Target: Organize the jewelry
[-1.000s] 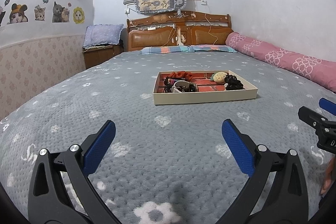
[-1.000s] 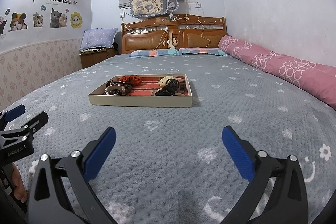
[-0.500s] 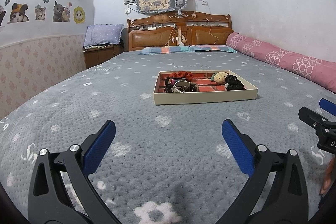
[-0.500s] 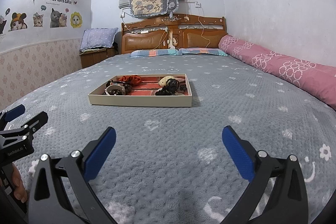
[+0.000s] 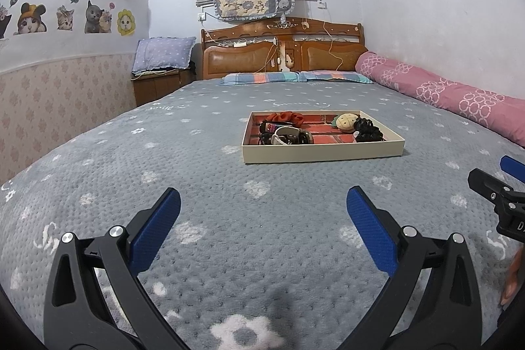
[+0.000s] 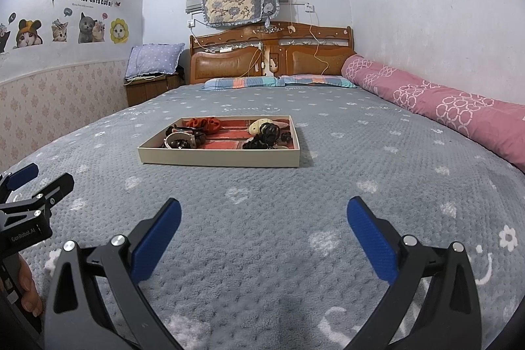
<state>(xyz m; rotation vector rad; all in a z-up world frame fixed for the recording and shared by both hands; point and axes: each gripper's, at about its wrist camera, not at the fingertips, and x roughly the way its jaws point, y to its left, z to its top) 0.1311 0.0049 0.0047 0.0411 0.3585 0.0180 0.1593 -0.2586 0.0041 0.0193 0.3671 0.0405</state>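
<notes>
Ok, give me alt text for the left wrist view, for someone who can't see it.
A shallow beige cardboard tray of jewelry and hair accessories sits on a grey fleece bedspread, ahead of the open, empty left claw with blue-padded fingers. Inside lie a red fabric scrunchie and black beaded pieces; the right claw shows at the right edge.

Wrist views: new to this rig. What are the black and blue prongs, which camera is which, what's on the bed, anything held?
No robot arm: a person holds a two-finger gripper in each hand, each with a fisheye camera looking along its fingers. The prongs in the left wrist view are the left gripper; in the right wrist view, the right gripper. Each view also shows the other gripper at its edge. Both are open and hold nothing, above a grey bedspread. Ahead lies a shallow cream tray holding an orange scrunchie, a watch, a small round plush piece and dark hair ties.
</notes>
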